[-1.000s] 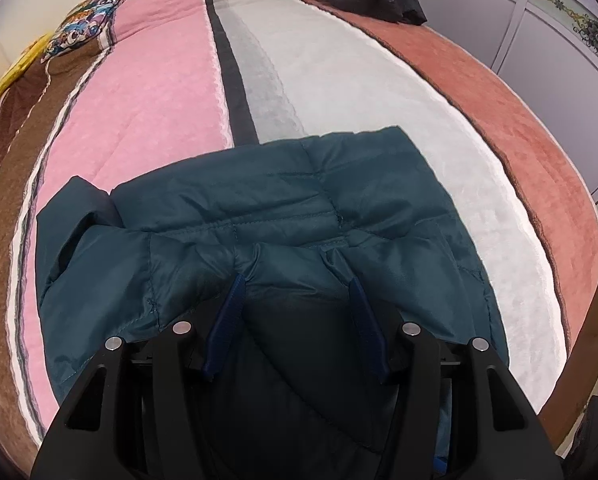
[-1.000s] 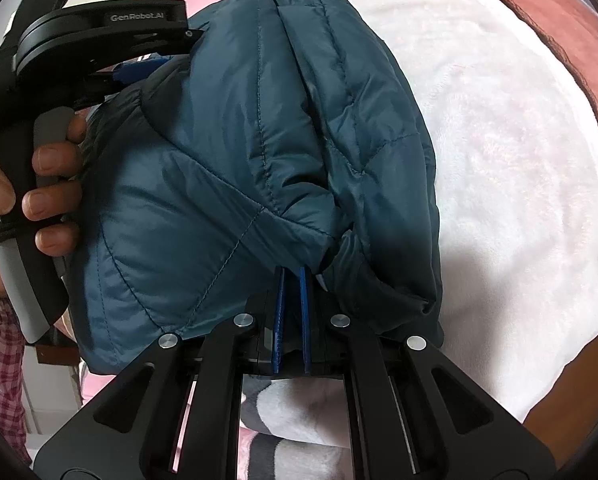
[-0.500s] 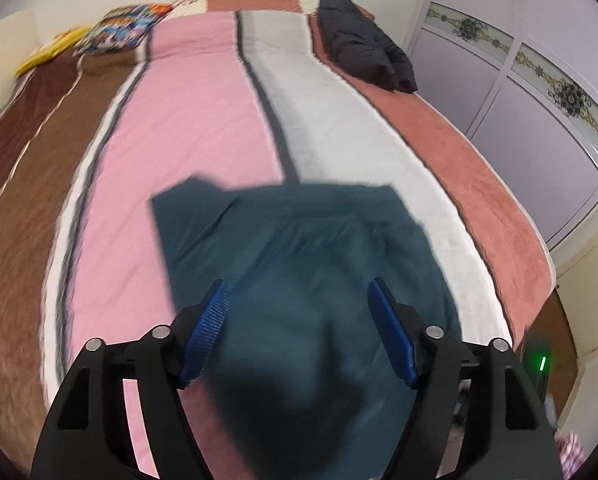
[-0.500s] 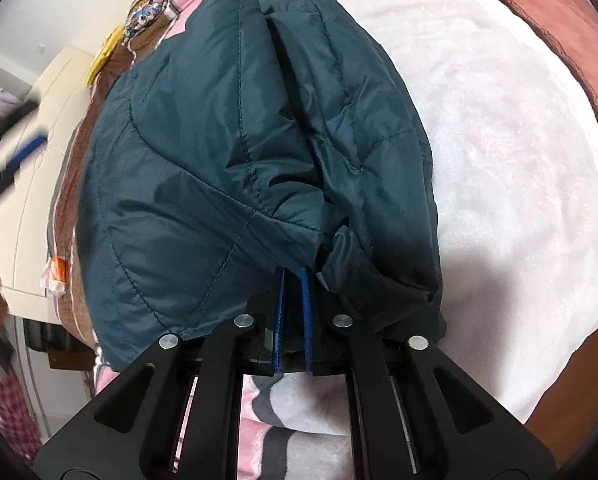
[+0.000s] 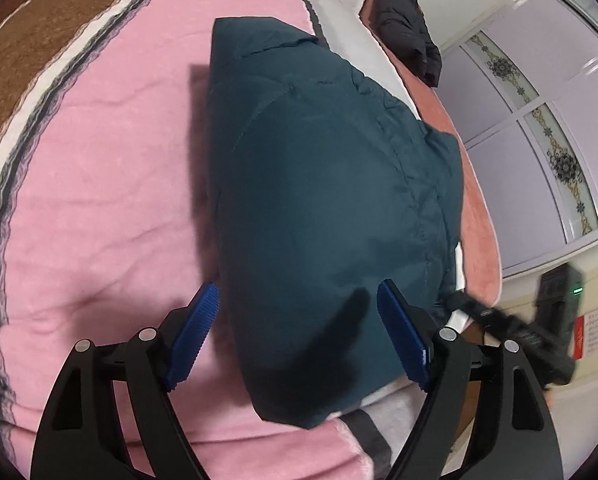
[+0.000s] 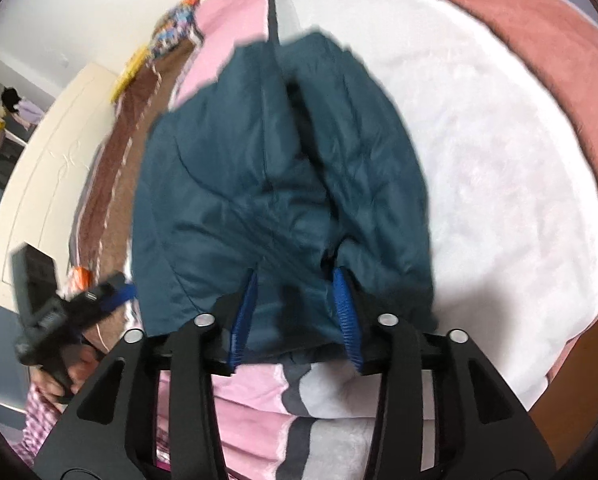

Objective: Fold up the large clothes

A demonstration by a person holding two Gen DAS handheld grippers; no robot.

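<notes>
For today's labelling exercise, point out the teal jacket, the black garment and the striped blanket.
teal jacket [image 5: 331, 208], left wrist view, middle of folded body
black garment [image 5: 409, 28], left wrist view, its middle
striped blanket [image 5: 99, 184], left wrist view, bare pink stripe

Soft, even indoor light, fairly bright. The jacket [image 5: 331, 208] throws a dim shadow onto the pink blanket [image 5: 99, 200] at its left. The right wrist view is motion-blurred throughout. Both fisheye views bend strongly toward dark round edges.

Folded jacket [image 5: 323, 208] on bed [image 5: 99, 184]
</notes>
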